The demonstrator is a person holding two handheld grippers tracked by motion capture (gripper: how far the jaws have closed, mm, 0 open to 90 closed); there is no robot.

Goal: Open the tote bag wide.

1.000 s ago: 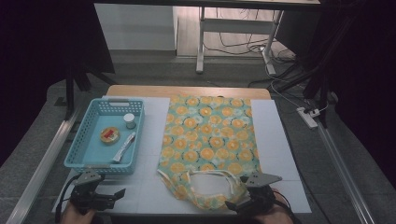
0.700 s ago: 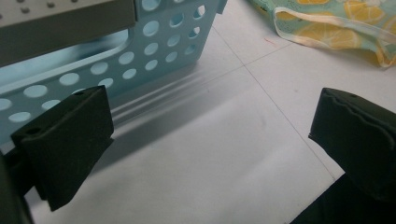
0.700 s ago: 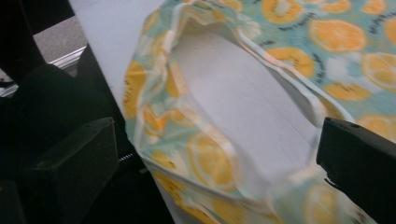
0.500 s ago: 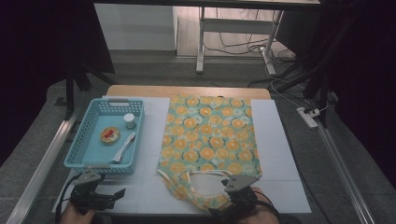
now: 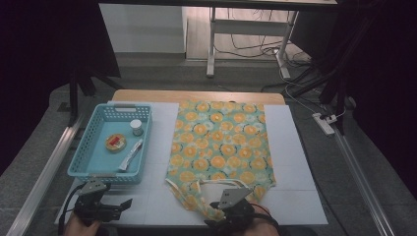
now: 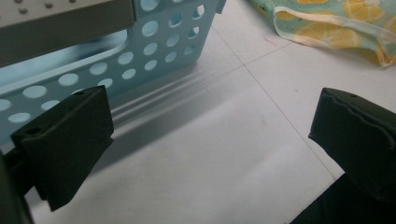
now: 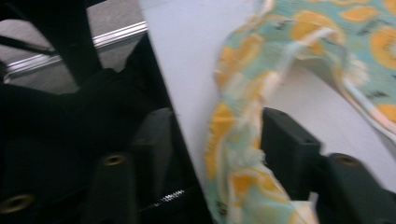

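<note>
A cloth bag (image 5: 221,142) printed with orange slices lies flat on the white table top, its cream handles (image 5: 216,184) at the near end. My right gripper (image 5: 216,212) sits at the bag's near left corner. In the right gripper view its jaws (image 7: 215,121) have just been closing with a fold of the bag (image 7: 233,144) between them. The right pad touches the cloth and the left pad stands a little apart from it. My left gripper (image 5: 125,205) rests open near the front left, pointing right; nothing lies between its jaws (image 6: 210,130).
A light blue perforated basket (image 5: 125,105) stands at the left and holds a small white bottle (image 5: 136,128), a round tin (image 5: 116,142) and a sachet (image 5: 130,155). Its wall (image 6: 140,51) is just beyond my left gripper. The table's front edge runs close under both hands.
My right gripper has slid left along the front edge to the bag's near left corner, and its jaws have narrowed around the cloth. The left gripper has stayed put.
</note>
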